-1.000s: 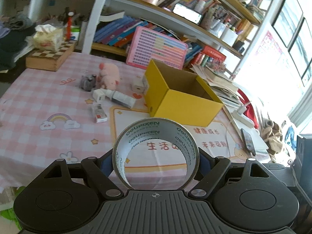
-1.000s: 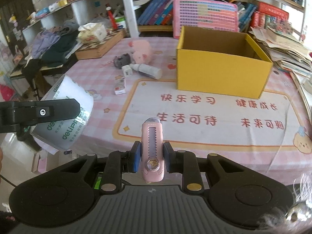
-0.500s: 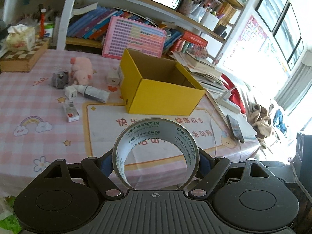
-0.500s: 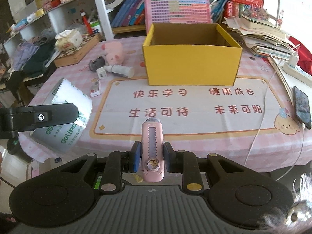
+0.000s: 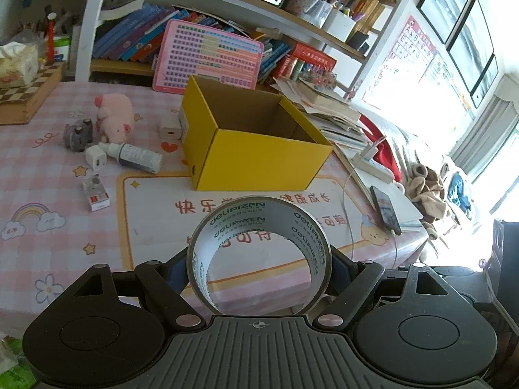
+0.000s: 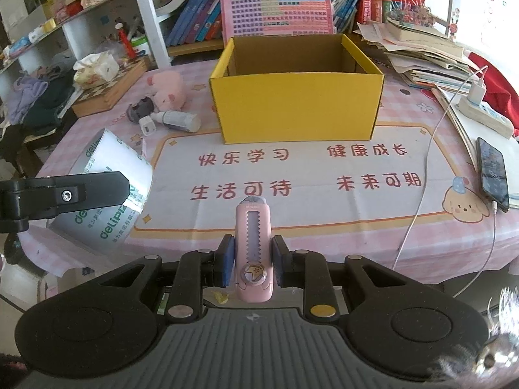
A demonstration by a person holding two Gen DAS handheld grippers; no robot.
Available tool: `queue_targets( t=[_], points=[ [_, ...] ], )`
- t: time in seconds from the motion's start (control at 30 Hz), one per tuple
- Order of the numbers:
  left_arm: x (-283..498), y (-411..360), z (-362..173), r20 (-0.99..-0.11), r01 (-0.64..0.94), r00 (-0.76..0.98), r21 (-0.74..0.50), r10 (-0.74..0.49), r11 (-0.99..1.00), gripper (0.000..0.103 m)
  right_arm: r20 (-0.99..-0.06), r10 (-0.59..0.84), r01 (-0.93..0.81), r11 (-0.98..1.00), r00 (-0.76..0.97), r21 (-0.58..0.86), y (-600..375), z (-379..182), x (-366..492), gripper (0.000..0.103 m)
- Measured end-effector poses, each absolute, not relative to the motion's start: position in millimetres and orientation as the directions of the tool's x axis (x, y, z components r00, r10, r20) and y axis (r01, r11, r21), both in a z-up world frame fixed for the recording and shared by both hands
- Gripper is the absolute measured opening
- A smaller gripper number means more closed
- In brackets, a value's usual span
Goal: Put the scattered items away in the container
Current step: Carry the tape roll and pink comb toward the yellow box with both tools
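My left gripper [image 5: 259, 267] is shut on a roll of clear tape [image 5: 259, 218], held above the table's near edge; the tape roll also shows at the left of the right wrist view [image 6: 107, 191]. My right gripper [image 6: 252, 261] is shut on a pink utility knife [image 6: 253, 243]. The open yellow box [image 5: 249, 142] [image 6: 296, 97] stands on the mat ahead of both. Left of the box lie a pink plush pig [image 5: 115, 116], a grey toy [image 5: 77, 134], a white charger [image 5: 96, 159], a small bottle [image 5: 136, 155], a second white charger [image 5: 171, 128] and a small red-and-white box [image 5: 95, 193].
A printed mat [image 6: 292, 175] covers the pink checked tablecloth [image 5: 42, 178]. A phone [image 6: 493, 171], a cable and a power strip [image 6: 483, 113] lie at the right, with stacked papers [image 6: 425, 55]. A chessboard box [image 6: 110, 87] sits at the far left. Bookshelves stand behind.
Both grippers have moved closer to the yellow box, which now looks larger and nearer. Each still holds its item.
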State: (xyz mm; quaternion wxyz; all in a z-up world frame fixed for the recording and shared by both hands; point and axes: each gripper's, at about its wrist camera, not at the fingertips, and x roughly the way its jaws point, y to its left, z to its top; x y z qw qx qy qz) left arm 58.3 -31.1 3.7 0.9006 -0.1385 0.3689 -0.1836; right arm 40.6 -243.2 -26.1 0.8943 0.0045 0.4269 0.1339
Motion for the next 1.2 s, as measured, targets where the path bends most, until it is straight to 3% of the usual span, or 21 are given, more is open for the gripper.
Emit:
queue_targets(
  t=[0.77,1.2],
  points=[
    [125.2,-60.2,-5.2,-0.623,0.249,0.639,-0.389,-0.452,0.887,0.085,-0.78,0.238,-0.237,0.964,0.579,0.118,-267.9,-33.9,108.8,0.023],
    [170.8,-83.2,12.8,-0.597,0.286,0.678,-0.324,-0.429,0.902,0.085,-0.739,0.263,-0.3,0.95,0.621,0.087,-274.6,-19.4,164.0,0.023]
  ],
)
